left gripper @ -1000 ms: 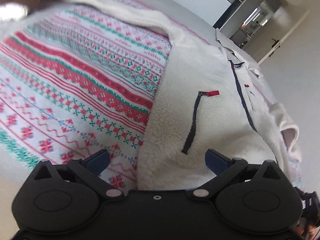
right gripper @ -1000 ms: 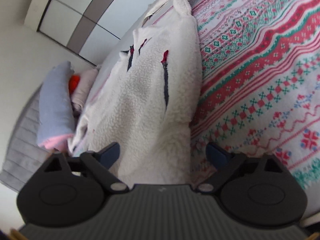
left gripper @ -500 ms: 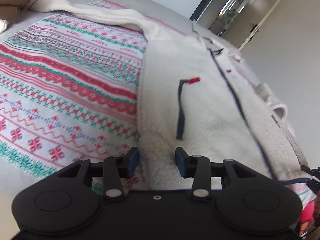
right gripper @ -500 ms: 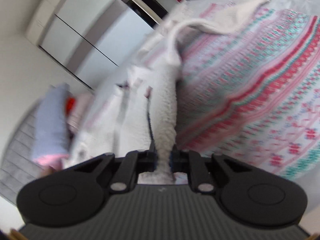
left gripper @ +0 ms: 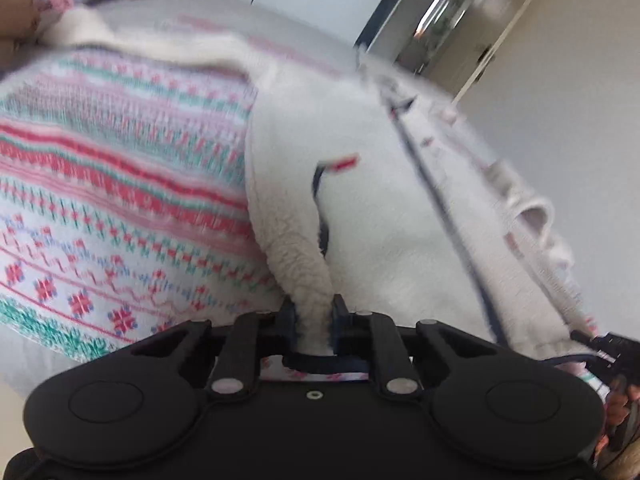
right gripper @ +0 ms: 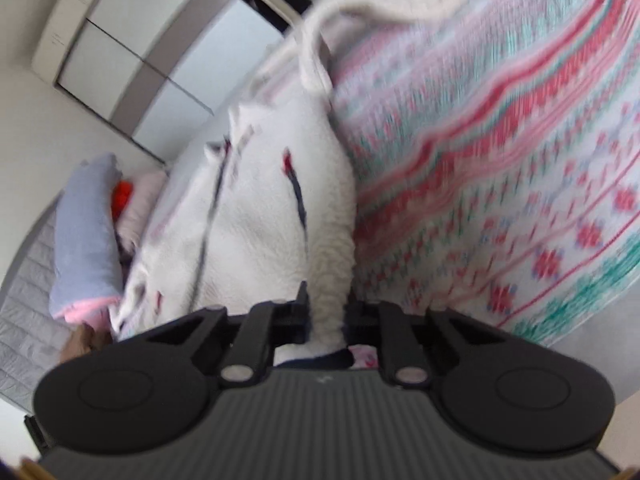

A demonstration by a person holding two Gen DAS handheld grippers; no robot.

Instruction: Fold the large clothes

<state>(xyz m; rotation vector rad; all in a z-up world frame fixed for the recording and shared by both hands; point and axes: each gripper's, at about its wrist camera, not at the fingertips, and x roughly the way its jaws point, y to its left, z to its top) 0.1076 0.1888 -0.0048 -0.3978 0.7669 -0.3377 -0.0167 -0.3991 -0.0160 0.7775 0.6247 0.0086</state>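
A white fleece jacket (left gripper: 380, 208) with dark zips and red pull tabs lies on a patterned bedspread (left gripper: 120, 200). My left gripper (left gripper: 313, 314) is shut on the jacket's hem at its left edge, and a ridge of fleece rises from between its jaws. In the right wrist view the same jacket (right gripper: 264, 208) shows, and my right gripper (right gripper: 326, 312) is shut on the hem at its right edge. One sleeve (right gripper: 320, 52) trails away at the far end. Both views are blurred.
The red, green and white bedspread (right gripper: 500, 160) covers the bed. A pile of folded clothes, blue and pink (right gripper: 86, 220), lies beside the jacket. White wardrobe doors (right gripper: 132, 60) and a wall stand beyond the bed.
Both grippers were open over the hem a second ago. They have closed on the fleece and the hem is being lifted, with both views shifting.
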